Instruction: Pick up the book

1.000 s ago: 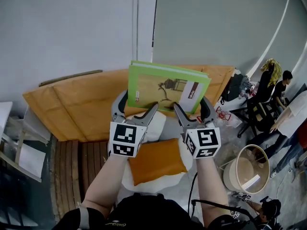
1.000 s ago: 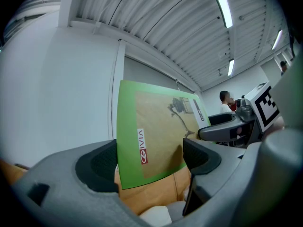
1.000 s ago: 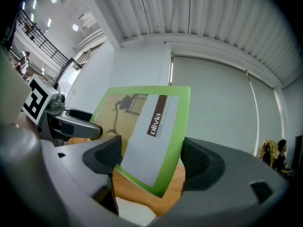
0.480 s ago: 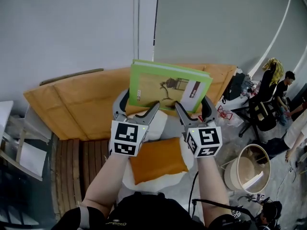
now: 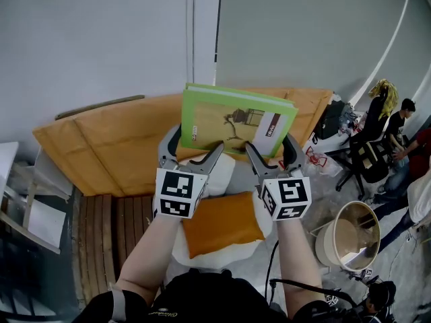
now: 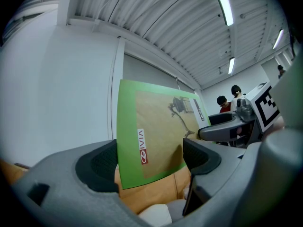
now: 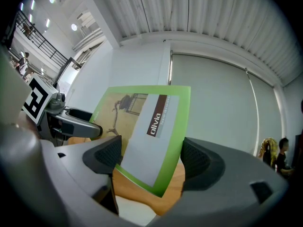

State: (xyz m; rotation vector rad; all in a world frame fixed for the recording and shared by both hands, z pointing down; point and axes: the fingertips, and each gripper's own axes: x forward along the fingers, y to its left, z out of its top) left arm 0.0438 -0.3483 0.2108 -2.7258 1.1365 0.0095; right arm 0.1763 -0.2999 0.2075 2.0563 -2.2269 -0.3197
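Observation:
A thin green book (image 5: pixel 232 123) with a tan picture and a grey label is held up in the air, tilted, above the orange cushions. My left gripper (image 5: pixel 197 140) is shut on its lower left corner and my right gripper (image 5: pixel 269 143) on its lower right corner. In the left gripper view the book (image 6: pixel 151 131) faces the camera, its bottom edge between the pads of the left gripper (image 6: pixel 149 162). In the right gripper view the labelled end of the book (image 7: pixel 147 131) fills the gap of the right gripper (image 7: pixel 149 157).
Big orange cushions (image 5: pixel 108 140) lie under the book against a grey wall. A smaller orange pillow (image 5: pixel 219 227) rests on something white near my body. Wooden slats (image 5: pixel 101 234) are at the left, a round wooden tub (image 5: pixel 347 234) at the right, people (image 5: pixel 390 123) beyond it.
Both grippers and the book have shifted slightly to the right and then held still. The people at the right have moved about.

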